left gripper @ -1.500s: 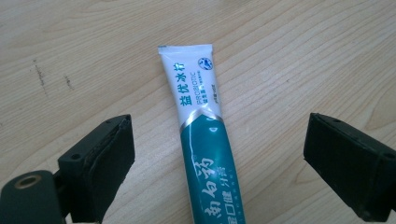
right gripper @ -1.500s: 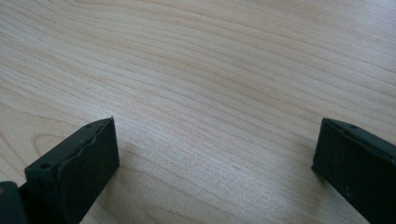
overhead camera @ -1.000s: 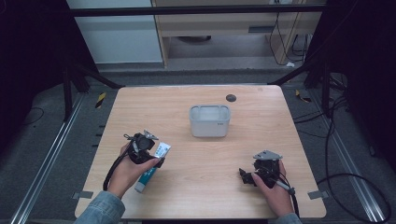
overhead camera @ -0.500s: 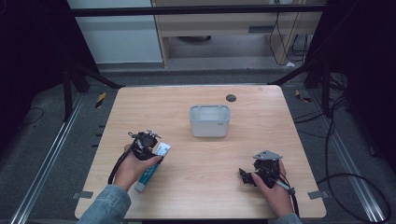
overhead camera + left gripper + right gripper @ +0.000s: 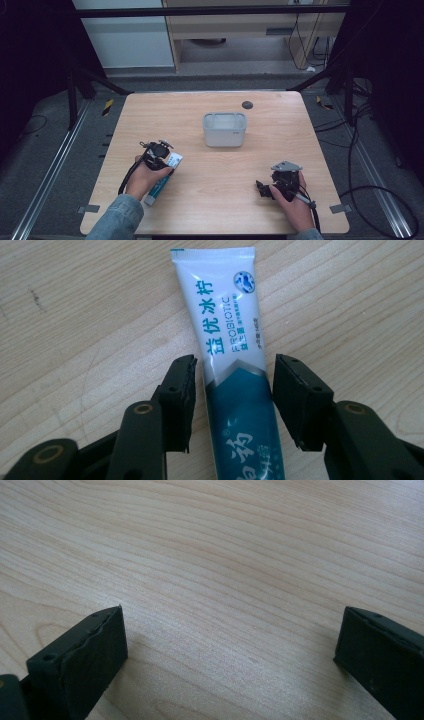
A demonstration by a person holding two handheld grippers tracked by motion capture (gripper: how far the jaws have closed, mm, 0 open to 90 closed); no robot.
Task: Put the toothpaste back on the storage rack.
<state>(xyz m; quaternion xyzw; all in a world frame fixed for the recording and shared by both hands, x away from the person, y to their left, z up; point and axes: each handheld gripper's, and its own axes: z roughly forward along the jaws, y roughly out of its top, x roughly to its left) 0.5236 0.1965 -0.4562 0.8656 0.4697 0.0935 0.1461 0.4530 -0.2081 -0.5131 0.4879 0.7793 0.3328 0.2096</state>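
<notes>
In the high view we see the toothpaste tube (image 5: 163,176) lying at lower left of the worktop (image 5: 210,200), under our left gripper (image 5: 159,150); the grey tub (image 5: 224,129) stands at centre; our right gripper (image 5: 265,189) rests at lower right, well apart. In the left gripper view the jaws have just been closing either side of the tube (image 5: 235,370), with slim gaps left; we should keep it centred and squeeze gently. In the right gripper view the jaws stand wide over bare wood.
</notes>
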